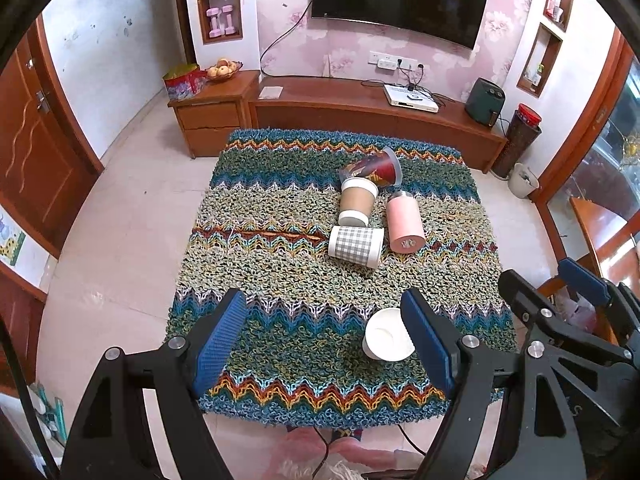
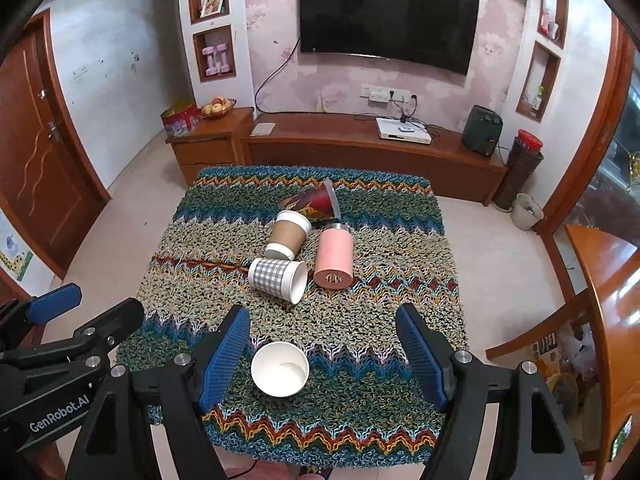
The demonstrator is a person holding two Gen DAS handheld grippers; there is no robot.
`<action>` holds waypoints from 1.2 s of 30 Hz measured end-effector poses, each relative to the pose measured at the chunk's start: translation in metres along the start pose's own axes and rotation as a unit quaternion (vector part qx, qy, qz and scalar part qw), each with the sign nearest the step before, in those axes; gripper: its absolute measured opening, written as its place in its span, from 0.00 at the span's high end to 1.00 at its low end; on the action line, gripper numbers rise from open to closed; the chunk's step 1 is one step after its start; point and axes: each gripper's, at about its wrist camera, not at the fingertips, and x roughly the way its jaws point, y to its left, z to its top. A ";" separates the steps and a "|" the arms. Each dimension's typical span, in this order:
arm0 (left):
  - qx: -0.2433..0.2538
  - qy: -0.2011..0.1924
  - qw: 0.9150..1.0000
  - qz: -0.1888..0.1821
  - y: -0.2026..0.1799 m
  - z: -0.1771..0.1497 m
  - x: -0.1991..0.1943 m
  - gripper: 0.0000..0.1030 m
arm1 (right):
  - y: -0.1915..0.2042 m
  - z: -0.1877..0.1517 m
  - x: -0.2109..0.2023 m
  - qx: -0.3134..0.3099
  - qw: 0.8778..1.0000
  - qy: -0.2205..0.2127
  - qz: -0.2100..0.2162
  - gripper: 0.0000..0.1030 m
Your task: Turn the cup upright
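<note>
Several cups lie on their sides on the knitted table cover (image 1: 280, 280): a grey checked cup (image 1: 355, 246) (image 2: 277, 278), a brown sleeved cup (image 1: 357, 201) (image 2: 289, 235), a pink cup (image 1: 404, 222) (image 2: 334, 255) and a red printed cup (image 1: 374, 169) (image 2: 314, 203). A white paper cup (image 1: 387, 335) (image 2: 280, 368) stands upright near the front edge. My left gripper (image 1: 326, 340) is open and empty, with the white cup beside its right finger. My right gripper (image 2: 324, 354) is open and empty, with the white cup between its fingers, nearer the left one.
A wooden TV cabinet (image 1: 360, 112) runs behind the table, with a side drawer unit (image 1: 212, 116) at its left. A wooden door (image 1: 36, 152) is on the left. A wooden chair or table edge (image 2: 612, 320) stands at the right. Tiled floor surrounds the table.
</note>
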 end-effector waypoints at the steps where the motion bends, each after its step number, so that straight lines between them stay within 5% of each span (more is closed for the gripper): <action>1: 0.002 0.000 1.000 0.000 0.000 0.001 0.000 0.20 | 0.000 0.000 0.000 0.001 1.000 -0.001 -0.001 0.26; 36: 0.032 -0.004 0.999 0.007 -0.008 0.011 0.005 0.20 | -0.010 0.008 0.003 0.034 0.999 -0.007 -0.026 0.26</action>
